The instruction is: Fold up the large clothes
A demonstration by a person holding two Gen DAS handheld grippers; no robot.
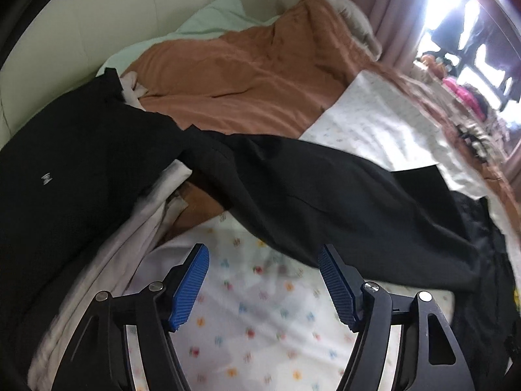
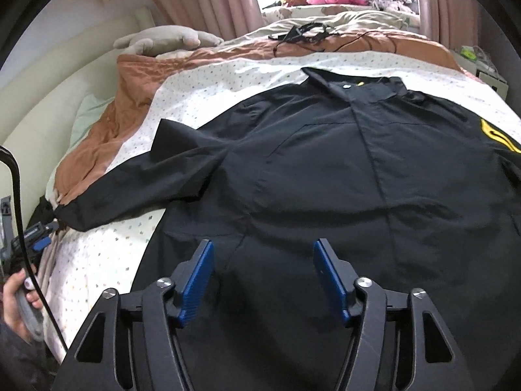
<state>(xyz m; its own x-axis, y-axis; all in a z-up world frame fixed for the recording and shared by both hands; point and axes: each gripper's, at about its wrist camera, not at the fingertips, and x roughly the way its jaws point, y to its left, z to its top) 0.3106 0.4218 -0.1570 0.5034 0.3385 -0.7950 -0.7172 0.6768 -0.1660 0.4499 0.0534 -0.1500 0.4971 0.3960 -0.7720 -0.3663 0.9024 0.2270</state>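
Note:
A large black jacket lies spread front-up on the bed, collar at the far end and a yellow emblem on its right side. My right gripper hovers open over its lower front, with nothing between the blue pads. One sleeve stretches out to the left across the patterned sheet. My left gripper is open just short of that sleeve, above bare sheet, its right fingertip close to the sleeve's edge. In the right wrist view the left gripper shows at the far left near the sleeve's cuff, held by a hand.
Another black garment with a small white logo lies on pale clothes at the left. A brown blanket, a mint pillow and a grey plush toy are at the headboard side. A black cord lies beyond the collar.

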